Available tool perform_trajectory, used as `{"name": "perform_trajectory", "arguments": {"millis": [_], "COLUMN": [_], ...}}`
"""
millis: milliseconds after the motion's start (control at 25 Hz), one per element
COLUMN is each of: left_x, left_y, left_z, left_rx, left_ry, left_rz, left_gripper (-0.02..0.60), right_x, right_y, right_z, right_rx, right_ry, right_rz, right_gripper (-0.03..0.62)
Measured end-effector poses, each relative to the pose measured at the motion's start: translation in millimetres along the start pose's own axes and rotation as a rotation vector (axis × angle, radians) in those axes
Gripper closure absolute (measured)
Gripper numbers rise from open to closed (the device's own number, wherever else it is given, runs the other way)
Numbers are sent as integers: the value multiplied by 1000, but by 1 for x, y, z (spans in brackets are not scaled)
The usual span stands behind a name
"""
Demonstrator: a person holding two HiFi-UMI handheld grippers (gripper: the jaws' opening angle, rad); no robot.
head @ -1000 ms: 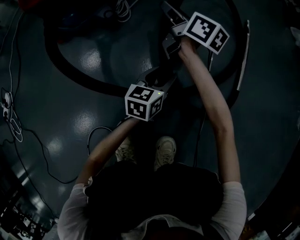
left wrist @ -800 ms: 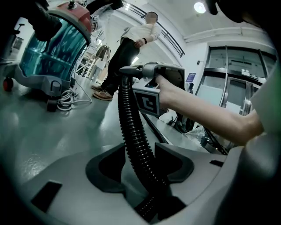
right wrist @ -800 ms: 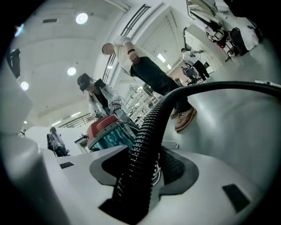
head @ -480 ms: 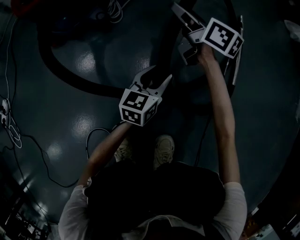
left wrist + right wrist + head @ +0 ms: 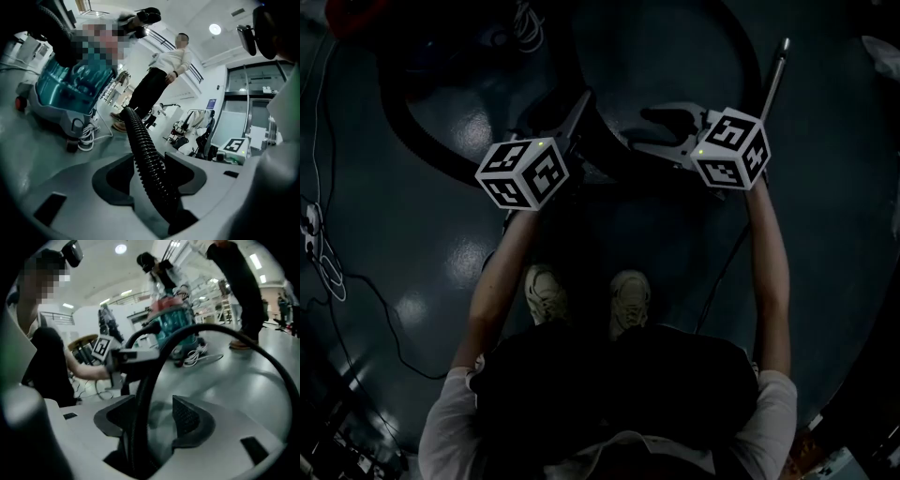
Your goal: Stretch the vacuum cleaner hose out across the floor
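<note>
On the dark, glossy floor [image 5: 487,234], in the head view, the vacuum hose [image 5: 417,141] showed as a black, ribbed, flexible tube lying in a broad loop. One arc swept from 10 o'clock down toward the middle and another curved off toward 1 o'clock. Its long axis bent round rather than running straight. Near the middle it passed through both grippers.

Print that could be made out was limited to black-and-white square markers on the left cube [image 5: 525,173] and the right cube [image 5: 731,148].

The left gripper [image 5: 150,161] had just been closing its tongs, and they were clamped on the hose, the ribs pinched between both pads. From there the hose ran away toward 11 o'clock. A teal translucent vacuum cleaner [image 5: 65,89] stood at 10 o'clock with a white coiled cord [image 5: 86,138] at its foot.

The right gripper [image 5: 157,416] had just been opening its tongs, and they stood apart. The hose lay between them against the 9 o'clock pad, with floor showing in the gap to the other pad. From these tongs it rose toward 12 o'clock and arched over to 3 o'clock.
</note>
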State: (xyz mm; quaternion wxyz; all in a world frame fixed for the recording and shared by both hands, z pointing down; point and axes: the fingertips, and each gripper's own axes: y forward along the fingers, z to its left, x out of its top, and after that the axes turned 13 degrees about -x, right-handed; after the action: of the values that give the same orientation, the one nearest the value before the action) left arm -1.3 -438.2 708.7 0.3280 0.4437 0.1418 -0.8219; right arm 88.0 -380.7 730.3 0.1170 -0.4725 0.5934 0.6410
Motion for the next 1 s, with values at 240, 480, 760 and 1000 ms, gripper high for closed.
{"name": "perform_trajectory", "arguments": {"millis": [240,480,760,1000], "left_x": [21,20,76,52], "left_y": [6,10,-24,-30], "left_z": [-25,-22,7,0], "left_rx": [-53,-75,131,103], "left_ry": [116,56,379,396], "left_rz": [-6,-26,-76,-13], "left_gripper": [373,373,373,373], "right_x": [-110,-105,-31,-3], "right_y": [12,10,39,83], "right_z": [49,92,84,37], "right_rx": [64,273,205,51], "right_ry": [-337,-78,252,519], "right_rz": [400,458,131,188], "right_gripper": [355,413,413,413]}}
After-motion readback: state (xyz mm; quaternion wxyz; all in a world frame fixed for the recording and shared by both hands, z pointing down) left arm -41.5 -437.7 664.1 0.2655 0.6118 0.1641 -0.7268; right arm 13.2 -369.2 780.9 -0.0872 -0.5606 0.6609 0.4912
